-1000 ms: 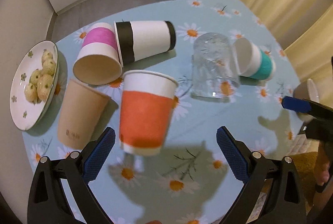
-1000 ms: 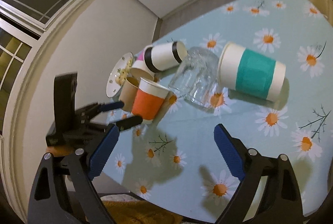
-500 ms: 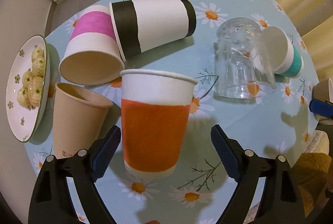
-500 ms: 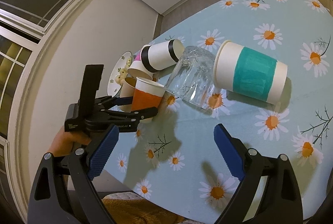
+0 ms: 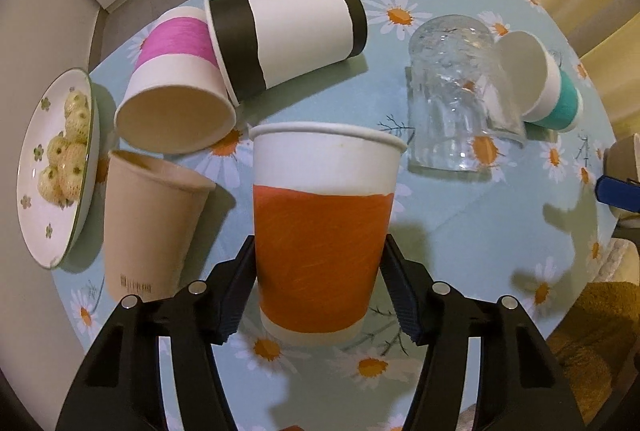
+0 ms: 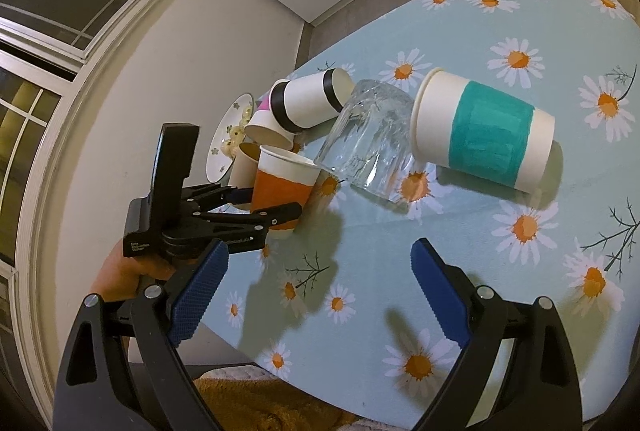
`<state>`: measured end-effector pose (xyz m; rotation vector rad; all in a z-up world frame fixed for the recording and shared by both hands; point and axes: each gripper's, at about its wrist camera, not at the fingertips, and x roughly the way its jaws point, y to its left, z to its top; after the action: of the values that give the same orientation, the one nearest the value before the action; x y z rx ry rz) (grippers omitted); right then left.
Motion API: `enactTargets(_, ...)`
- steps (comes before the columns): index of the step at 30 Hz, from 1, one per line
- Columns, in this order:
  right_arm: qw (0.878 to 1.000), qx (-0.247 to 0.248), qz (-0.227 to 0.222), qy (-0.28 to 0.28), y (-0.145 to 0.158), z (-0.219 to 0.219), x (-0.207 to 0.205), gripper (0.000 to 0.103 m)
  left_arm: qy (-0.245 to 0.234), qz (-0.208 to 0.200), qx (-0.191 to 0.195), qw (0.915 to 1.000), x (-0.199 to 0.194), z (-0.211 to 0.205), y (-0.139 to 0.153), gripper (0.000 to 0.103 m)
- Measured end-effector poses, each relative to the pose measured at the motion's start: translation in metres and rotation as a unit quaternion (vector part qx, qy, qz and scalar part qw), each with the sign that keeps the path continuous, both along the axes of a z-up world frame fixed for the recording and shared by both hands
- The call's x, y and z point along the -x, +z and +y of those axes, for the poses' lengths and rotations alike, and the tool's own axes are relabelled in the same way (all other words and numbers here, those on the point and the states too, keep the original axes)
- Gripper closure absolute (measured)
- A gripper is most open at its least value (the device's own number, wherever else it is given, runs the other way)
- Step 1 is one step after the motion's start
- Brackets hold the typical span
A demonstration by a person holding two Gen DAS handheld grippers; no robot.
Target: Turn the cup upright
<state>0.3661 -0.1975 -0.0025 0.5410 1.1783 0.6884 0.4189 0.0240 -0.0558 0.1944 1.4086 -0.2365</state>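
Observation:
An orange-banded paper cup point(image 5: 324, 227) stands upright on the daisy tablecloth, mouth up. My left gripper point(image 5: 320, 251) has closed around its lower half, one pad pressed on each side; the right wrist view shows the same grip on the cup point(image 6: 282, 187). A teal-banded cup point(image 6: 486, 133) lies on its side near an upside-down clear glass point(image 6: 370, 139). A black-banded cup point(image 5: 286, 39) and a pink-banded cup point(image 5: 176, 83) also lie on their sides. My right gripper point(image 6: 316, 295) is open and empty above the table's near part.
A tan paper cup point(image 5: 150, 219) stands upright just left of the orange one. A plate of pale round fruits point(image 5: 56, 167) sits at the table's left edge. The table edge point(image 6: 240, 335) runs close below my right gripper.
My left gripper moved forward around the orange cup and closed its jaws onto it. The right gripper stayed open and nearly still.

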Motion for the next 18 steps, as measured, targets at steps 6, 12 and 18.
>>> enactTargets(6, 1.000, -0.010, -0.001, 0.013, 0.004, -0.002, 0.008, 0.011, 0.036, -0.003, 0.049, 0.9981, 0.028, 0.006, 0.017, 0.044)
enactTargets(12, 1.000, -0.013, 0.003, 0.027, 0.008, -0.006, 0.021, 0.011, 0.088, 0.013, 0.113, 0.9896, 0.064, 0.003, 0.015, 0.044)
enactTargets(18, 1.000, 0.010, 0.016, 0.022, 0.001, -0.018, 0.030, 0.011, 0.117, 0.019, 0.147, 0.9819, 0.099, -0.012, 0.009, 0.044)
